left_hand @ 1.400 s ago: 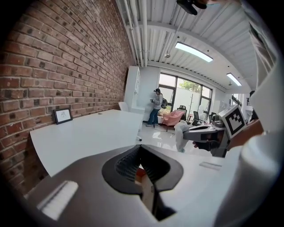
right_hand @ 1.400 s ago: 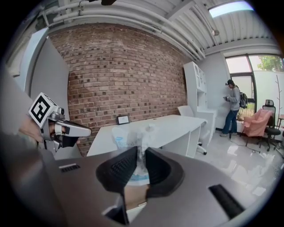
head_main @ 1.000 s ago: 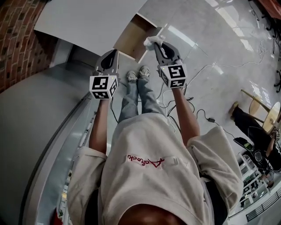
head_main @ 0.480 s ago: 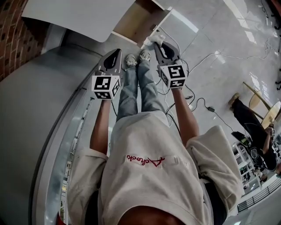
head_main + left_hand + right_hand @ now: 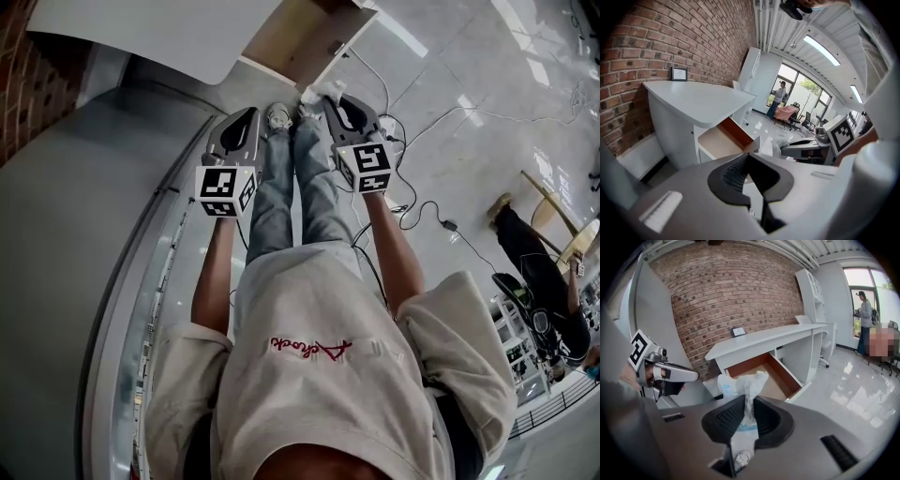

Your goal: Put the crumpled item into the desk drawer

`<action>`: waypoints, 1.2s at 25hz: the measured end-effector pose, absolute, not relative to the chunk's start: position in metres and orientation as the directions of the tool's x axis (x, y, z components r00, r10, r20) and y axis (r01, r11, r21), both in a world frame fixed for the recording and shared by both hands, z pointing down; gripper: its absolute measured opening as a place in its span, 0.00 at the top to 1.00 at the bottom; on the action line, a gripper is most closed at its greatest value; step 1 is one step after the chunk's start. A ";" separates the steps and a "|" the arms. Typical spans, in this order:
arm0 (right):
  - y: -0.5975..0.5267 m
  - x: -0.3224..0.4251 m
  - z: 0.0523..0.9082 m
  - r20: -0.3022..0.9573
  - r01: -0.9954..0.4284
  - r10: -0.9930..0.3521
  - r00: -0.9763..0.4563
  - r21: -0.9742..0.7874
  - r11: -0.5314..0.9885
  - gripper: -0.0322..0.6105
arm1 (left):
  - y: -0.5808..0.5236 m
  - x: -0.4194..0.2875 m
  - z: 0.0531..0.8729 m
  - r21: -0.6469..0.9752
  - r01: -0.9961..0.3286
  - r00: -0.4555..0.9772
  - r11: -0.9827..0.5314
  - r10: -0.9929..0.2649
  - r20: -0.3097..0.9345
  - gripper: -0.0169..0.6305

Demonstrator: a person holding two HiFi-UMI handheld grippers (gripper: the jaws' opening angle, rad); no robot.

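Brick wall (image 5: pixel 722 291) as backdrop, far beyond both sets of tips. White desk (image 5: pixel 768 339) standing against it, ahead of both grippers and above the line of their tips.

Drawer (image 5: pixel 786 372) under the desktop, pulled well out, bare inside as far as visible, lying just beyond the tips of both grippers. Left open, presumably, to take the load from above.

Left gripper (image 5: pixel 747 155) just to the left of its partner. Jaws pressed together at the tips, nothing between them. Held level with the other gripper and seemingly idle, perhaps kept ready for pushing the drawer shut afterwards.

Right gripper (image 5: pixel 749 398) tilted downward toward the drawer mouth. Jaws partly apart, pinching the crumpled item (image 5: pixel 740 380), a white bag with blue print. Gripped low on the bundle, bulk bunched up past the tips, probably for a clean fall on release. Item short of the drawer, not yet over its floor.

Shoes (image 5: pixel 279 116) on the floor, between and beneath the two sets of tips.

Against the head view one second earlier:
- Both grippers lowered together, side-by-side spacing kept.
- Pinch on the item unchanged, left jaws closed as before.
- Drawer equally open.
- Desk and drawer shifted toward the top edge of the view.
- Shoes formerly well behind the tips, now level with them.
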State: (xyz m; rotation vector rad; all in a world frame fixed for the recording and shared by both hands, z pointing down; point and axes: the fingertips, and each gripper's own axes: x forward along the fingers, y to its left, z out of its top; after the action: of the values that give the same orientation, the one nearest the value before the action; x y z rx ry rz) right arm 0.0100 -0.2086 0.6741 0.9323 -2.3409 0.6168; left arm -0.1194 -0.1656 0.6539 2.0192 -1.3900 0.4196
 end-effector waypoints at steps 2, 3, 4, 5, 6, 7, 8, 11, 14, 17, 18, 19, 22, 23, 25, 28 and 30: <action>-0.211 0.006 0.681 0.630 -0.718 -0.468 -0.620 -0.214 0.662 0.85 | -0.165 -0.118 0.658 0.329 -0.916 0.389 -0.230 -0.708 0.589 0.96; -0.214 0.004 0.684 0.629 -0.714 -0.464 -0.623 -0.215 0.667 0.85 | -0.166 -0.117 0.659 0.331 -0.915 0.390 -0.229 -0.708 0.589 0.96; -0.218 0.001 0.687 0.627 -0.709 -0.461 -0.628 -0.215 0.672 0.85 | -0.167 -0.117 0.660 0.333 -0.915 0.391 -0.228 -0.708 0.589 0.96; -0.224 -0.003 0.690 0.624 -0.703 -0.459 -0.633 -0.213 0.679 0.85 | -0.168 -0.116 0.661 0.335 -0.914 0.392 -0.228 -0.708 0.587 0.96; -0.230 -0.007 0.692 0.619 -0.696 -0.457 -0.638 -0.211 0.686 0.85 | -0.170 -0.115 0.661 0.337 -0.914 0.392 -0.227 -0.710 0.585 0.96; -0.237 -0.011 0.694 0.614 -0.690 -0.456 -0.644 -0.208 0.693 0.85 | -0.172 -0.114 0.661 0.339 -0.913 0.392 -0.226 -0.712 0.583 0.96; -0.245 -0.015 0.696 0.609 -0.684 -0.455 -0.649 -0.205 0.700 0.85 | -0.174 -0.113 0.661 0.339 -0.913 0.392 -0.225 -0.713 0.581 0.96; -0.269 -0.025 0.701 0.597 -0.666 -0.453 -0.662 -0.191 0.721 0.85 | -0.177 -0.111 0.663 0.342 -0.913 0.391 -0.221 -0.714 0.581 0.96; -0.296 -0.035 0.702 0.584 -0.643 -0.449 -0.676 -0.169 0.747 0.85 | -0.180 -0.110 0.667 0.344 -0.915 0.385 -0.211 -0.713 0.587 0.96; -0.317 -0.042 0.702 0.582 -0.608 -0.432 -0.689 -0.139 0.782 0.85 | -0.178 -0.107 0.668 0.346 -0.917 0.377 -0.197 -0.707 0.598 0.96; -0.322 -0.043 0.702 0.583 -0.596 -0.427 -0.691 -0.127 0.793 0.85 | -0.177 -0.107 0.669 0.348 -0.918 0.375 -0.191 -0.706 0.601 0.96; -0.328 -0.045 0.703 0.585 -0.583 -0.421 -0.694 -0.112 0.805 0.85 | -0.176 -0.107 0.670 0.349 -0.919 0.372 -0.185 -0.704 0.605 0.96; -0.342 -0.051 0.706 0.596 -0.531 -0.397 -0.698 -0.059 0.845 0.85 | -0.174 -0.110 0.673 0.350 -0.922 0.360 -0.167 -0.704 0.612 0.96; -0.345 -0.053 0.708 0.601 -0.510 -0.388 -0.698 -0.038 0.859 0.85 | -0.174 -0.111 0.674 0.350 -0.922 0.357 -0.163 -0.705 0.613 0.96; -0.350 -0.058 0.713 0.618 -0.458 -0.365 -0.696 0.009 0.889 0.85 | -0.174 -0.114 0.676 0.349 -0.924 0.352 -0.156 -0.706 0.615 0.96; -0.352 -0.068 0.726 0.659 -0.330 -0.314 -0.683 0.105 0.938 0.85 | -0.174 -0.118 0.680 0.348 -0.926 0.345 -0.148 -0.707 0.617 0.96; -0.349 -0.074 0.736 0.691 -0.218 -0.271 -0.671 0.166 0.962 0.85 | -0.173 -0.118 0.682 0.348 -0.927 0.342 -0.143 -0.707 0.619 0.96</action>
State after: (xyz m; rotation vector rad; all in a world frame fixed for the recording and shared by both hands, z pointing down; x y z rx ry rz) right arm -0.0742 -0.3485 0.7360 0.3411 -2.3285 -0.0887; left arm -0.1181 -0.1732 0.6821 1.9149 -1.4293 0.4040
